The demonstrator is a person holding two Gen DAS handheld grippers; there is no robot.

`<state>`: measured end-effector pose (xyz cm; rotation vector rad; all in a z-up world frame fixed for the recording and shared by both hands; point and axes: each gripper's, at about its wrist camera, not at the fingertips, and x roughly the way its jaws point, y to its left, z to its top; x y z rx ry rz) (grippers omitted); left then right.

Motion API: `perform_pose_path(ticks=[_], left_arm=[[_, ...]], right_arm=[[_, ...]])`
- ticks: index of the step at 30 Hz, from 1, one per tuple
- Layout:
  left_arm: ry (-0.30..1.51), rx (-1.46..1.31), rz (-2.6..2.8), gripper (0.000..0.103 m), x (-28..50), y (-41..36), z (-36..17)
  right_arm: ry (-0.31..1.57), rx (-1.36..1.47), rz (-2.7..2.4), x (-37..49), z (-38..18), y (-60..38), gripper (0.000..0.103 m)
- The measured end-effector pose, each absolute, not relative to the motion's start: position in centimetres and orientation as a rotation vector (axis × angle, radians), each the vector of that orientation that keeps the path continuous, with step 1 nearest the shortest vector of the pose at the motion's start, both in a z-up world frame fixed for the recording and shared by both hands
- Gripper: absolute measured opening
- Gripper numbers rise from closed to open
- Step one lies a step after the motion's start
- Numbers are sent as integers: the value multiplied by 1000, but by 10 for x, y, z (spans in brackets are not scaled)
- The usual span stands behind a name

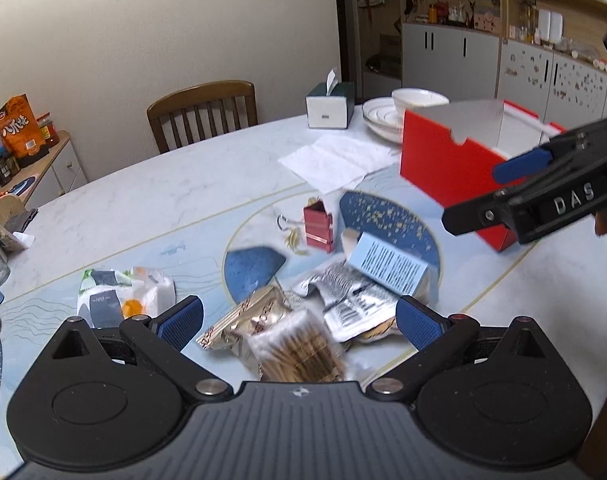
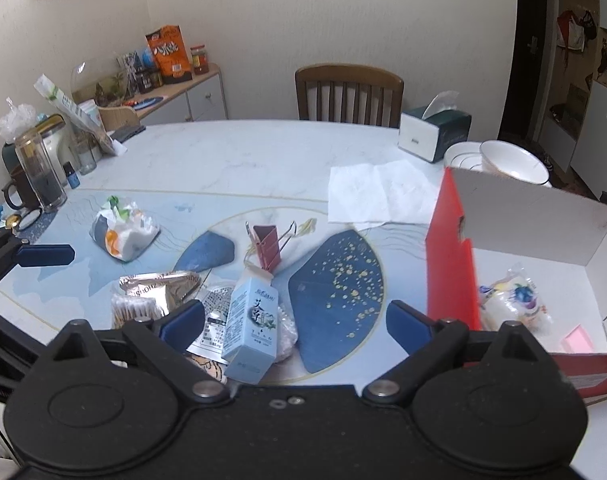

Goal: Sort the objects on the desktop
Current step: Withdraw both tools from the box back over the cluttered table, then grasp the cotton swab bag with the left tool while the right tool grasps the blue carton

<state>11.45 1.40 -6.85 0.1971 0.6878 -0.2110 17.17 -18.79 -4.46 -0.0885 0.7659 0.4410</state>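
In the left wrist view my left gripper (image 1: pixel 299 324) is open above a clear pack of cotton swabs (image 1: pixel 299 348) and a golden sachet (image 1: pixel 255 316), touching neither. My right gripper (image 2: pixel 295 326) is open too. A light blue carton (image 2: pixel 251 328) lies on the table between its fingers, with the pads clear of it. A silver sachet (image 1: pixel 355 300), a red binder clip (image 2: pixel 267 246) and a tissue packet (image 2: pixel 123 236) lie nearby. The open red box (image 2: pixel 449 272) stands on the right and holds a tissue pack (image 2: pixel 515 304) and a pink item (image 2: pixel 579 340).
A white napkin (image 2: pixel 379 194), a green tissue box (image 2: pixel 433 134) and stacked white bowls (image 2: pixel 511 162) sit behind the red box. Glass jars and a mug (image 2: pixel 39 176) crowd the table's left edge. A wooden chair (image 2: pixel 349 94) stands at the far side.
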Motion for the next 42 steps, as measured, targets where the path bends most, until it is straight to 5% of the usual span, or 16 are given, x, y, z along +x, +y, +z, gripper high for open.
perform_pose_path(ticks=[16,26,31,42], left_arm=[[763,184,-166,102,136,15,-110],[794,177,-136,102,134,8,-122],[807,187,-128,96,134,5,-126],[817,207,-95,66,137,4,-126]], right_arm=[[826,-119,436,193,-81,-159,92],[866,-108,430,198,-97,-150,78],[870,-125,444,196,-101,-143,66],[868,-138,444,196,-101,-140,50]])
